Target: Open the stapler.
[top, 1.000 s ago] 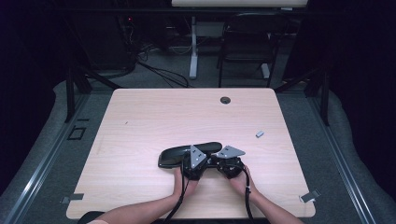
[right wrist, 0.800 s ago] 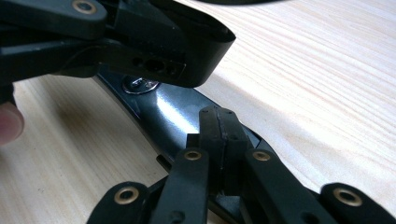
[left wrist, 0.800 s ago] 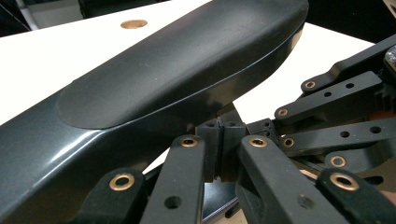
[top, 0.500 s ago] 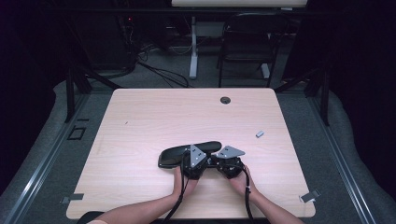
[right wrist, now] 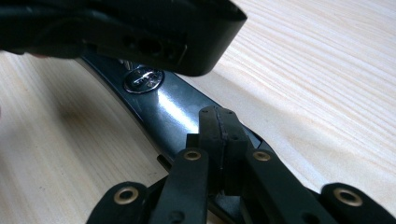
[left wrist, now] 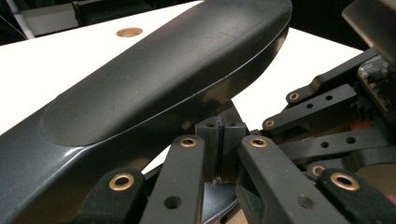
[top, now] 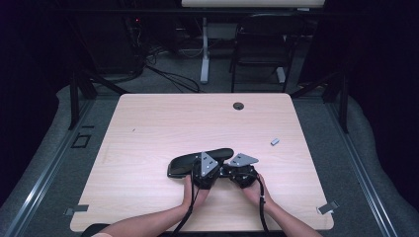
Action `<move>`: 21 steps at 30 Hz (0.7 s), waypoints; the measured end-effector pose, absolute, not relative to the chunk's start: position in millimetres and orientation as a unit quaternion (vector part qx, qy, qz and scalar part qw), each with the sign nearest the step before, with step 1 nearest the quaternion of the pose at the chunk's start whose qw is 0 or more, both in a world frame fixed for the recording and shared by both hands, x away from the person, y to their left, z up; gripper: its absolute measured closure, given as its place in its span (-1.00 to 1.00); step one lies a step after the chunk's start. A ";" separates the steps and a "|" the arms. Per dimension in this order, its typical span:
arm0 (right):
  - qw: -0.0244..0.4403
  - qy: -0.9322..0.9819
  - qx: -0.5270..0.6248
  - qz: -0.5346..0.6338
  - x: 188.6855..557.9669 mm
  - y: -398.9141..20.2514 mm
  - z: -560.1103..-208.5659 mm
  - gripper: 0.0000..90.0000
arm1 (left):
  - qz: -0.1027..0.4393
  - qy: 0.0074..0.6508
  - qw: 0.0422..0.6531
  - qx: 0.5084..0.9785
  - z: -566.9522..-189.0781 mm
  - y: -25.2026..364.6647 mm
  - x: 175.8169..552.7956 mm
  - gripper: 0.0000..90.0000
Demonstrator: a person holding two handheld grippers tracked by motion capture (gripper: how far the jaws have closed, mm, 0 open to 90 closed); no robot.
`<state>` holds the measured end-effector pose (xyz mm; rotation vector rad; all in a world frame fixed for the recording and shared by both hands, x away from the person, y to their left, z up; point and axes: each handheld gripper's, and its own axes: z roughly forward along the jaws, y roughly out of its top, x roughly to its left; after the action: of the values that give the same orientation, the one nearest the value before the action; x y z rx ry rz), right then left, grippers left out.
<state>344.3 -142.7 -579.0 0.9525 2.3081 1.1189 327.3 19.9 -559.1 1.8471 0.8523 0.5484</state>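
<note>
Here, left gripper point(top: 205, 170) seen closed, jaws pressed together, nothing between them. Right gripper point(top: 240, 173) closed too, jaws shut tight, nothing held. Both grippers kept low on table point(top: 148, 128), side by side, near front edge. Long dark curved piece point(top: 197, 160) laid flat on table, just behind and under left gripper, touching it. Shiny screw point(right wrist: 143, 79) seen on its thin metal part. Small grey bit point(top: 274, 141) left well apart, at right.
</note>
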 end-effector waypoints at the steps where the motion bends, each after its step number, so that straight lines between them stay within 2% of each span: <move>1: 0.201 0.826 0.341 0.401 344.4 -142.6 -579.0 1.00 | 0.227 0.351 0.494 0.763 -558.3 20.4 327.3 0.99; 21: 0.202 0.830 0.338 0.395 344.7 -142.7 -578.0 1.00 | 0.227 0.349 0.508 0.754 -547.8 22.0 327.1 0.98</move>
<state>344.7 -142.7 -578.0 0.9435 2.3184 1.1019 327.1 22.0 -547.8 1.8166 0.8423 0.5475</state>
